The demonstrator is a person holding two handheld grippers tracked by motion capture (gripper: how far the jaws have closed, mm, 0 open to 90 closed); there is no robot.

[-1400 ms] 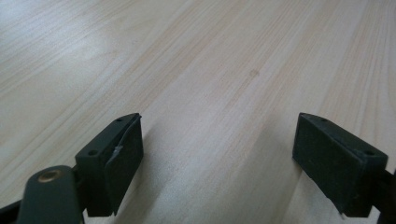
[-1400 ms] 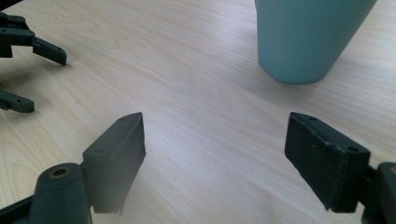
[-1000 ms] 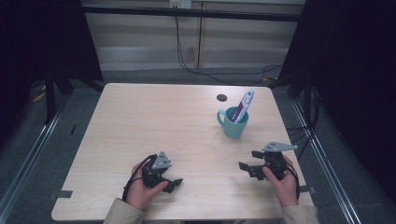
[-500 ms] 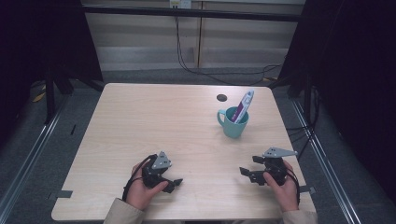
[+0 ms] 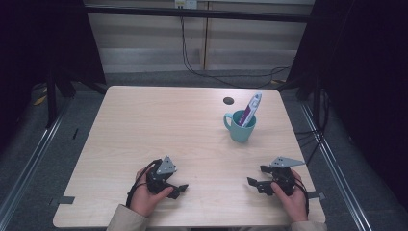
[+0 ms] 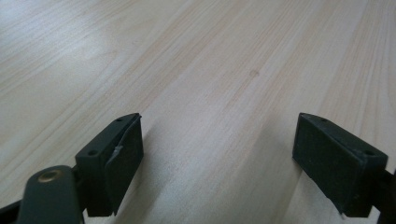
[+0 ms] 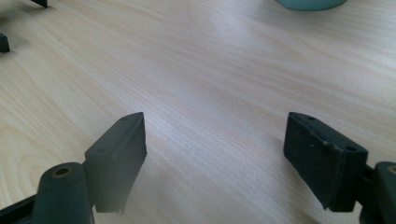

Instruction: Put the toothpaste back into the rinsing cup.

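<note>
A teal mug (image 5: 239, 129) stands right of centre on the wooden table (image 5: 159, 125), with a white and purple tube (image 5: 251, 108) leaning out of it. My left gripper (image 5: 179, 188) rests near the front edge at the left, held in a hand, open and empty; in the left gripper view its jaws (image 6: 215, 156) stand wide apart over bare wood. My right gripper (image 5: 258, 176) sits near the front right, also open and empty, pointing left. Its own view shows the right gripper (image 7: 215, 151) over bare wood and the mug's base (image 7: 309, 3) at the top edge.
A small black round hole (image 5: 228, 100) lies in the tabletop behind the mug. Cables (image 5: 216, 72) run over the floor beyond the far edge. Metal rails (image 5: 29, 159) flank the table on both sides. Part of the left gripper (image 7: 3, 43) shows at the right gripper view's upper left.
My right gripper has drawn back a little toward the table's front edge. The left gripper, mug and tube have stayed put.
</note>
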